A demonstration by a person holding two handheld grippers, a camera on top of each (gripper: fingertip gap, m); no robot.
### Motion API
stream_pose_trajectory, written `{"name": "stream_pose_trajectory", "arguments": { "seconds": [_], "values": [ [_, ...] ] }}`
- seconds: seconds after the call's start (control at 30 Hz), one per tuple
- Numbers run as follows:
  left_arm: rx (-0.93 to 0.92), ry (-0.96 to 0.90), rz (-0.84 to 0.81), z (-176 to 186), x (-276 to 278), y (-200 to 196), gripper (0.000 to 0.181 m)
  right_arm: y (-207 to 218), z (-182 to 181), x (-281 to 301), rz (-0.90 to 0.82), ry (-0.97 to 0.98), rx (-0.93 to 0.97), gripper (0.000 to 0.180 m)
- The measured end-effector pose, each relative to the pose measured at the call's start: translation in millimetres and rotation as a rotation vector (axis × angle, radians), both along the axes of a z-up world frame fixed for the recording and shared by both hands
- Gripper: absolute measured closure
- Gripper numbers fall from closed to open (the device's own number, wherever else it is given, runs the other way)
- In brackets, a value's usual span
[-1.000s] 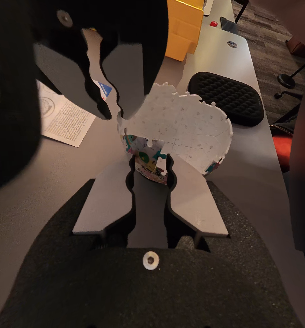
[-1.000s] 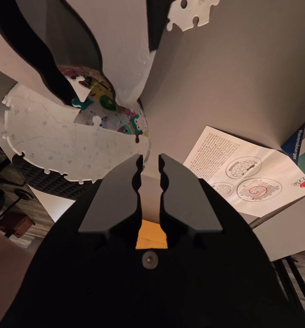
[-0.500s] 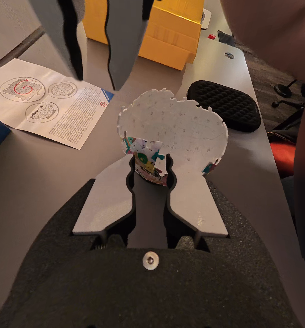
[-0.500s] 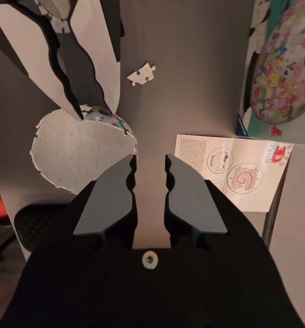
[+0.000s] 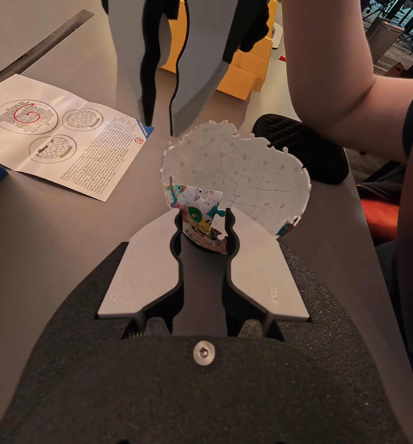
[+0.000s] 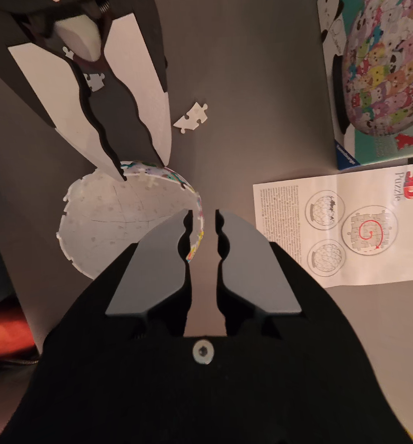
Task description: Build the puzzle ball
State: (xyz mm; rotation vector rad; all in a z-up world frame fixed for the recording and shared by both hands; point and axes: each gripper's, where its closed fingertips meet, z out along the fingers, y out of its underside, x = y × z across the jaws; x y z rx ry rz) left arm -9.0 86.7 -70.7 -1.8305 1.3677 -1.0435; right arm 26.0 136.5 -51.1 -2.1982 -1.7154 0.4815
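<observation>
Left wrist view
L gripper (image 5: 203,213): fingers apart w/ a gap, tips either side of puzzle ball's coloured lower edge; contact unclear.
Puzzle ball (image 5: 239,177): half-built shell on table (image 5: 56,240), white inside facing cam, just past fingertips.
R gripper (image 5: 161,125): hangs above, tips beyond ball's far rim.
Leaflet (image 5: 63,137): flat, left of fingers.
Yellow box (image 5: 246,64), black pad (image 5: 303,146): beyond ball.

Right wrist view
R gripper (image 6: 202,213): fingers apart, nothing between; ball rim just beside left finger.
Loose piece (image 6: 191,118): on table, ahead of fingertips.
Puzzle box (image 6: 378,79): far right, ahead.
</observation>
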Motion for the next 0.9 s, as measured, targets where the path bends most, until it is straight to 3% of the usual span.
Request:
{"name": "stream_pose_trajectory", "arguments": {
  "seconds": [0.9],
  "values": [
    [-0.023, -0.021, -0.005, -2.2, 1.0, 0.2, 0.147, -4.2, -30.1, -1.6, 0.1, -0.143, 0.043, 0.175]
  ]
}}
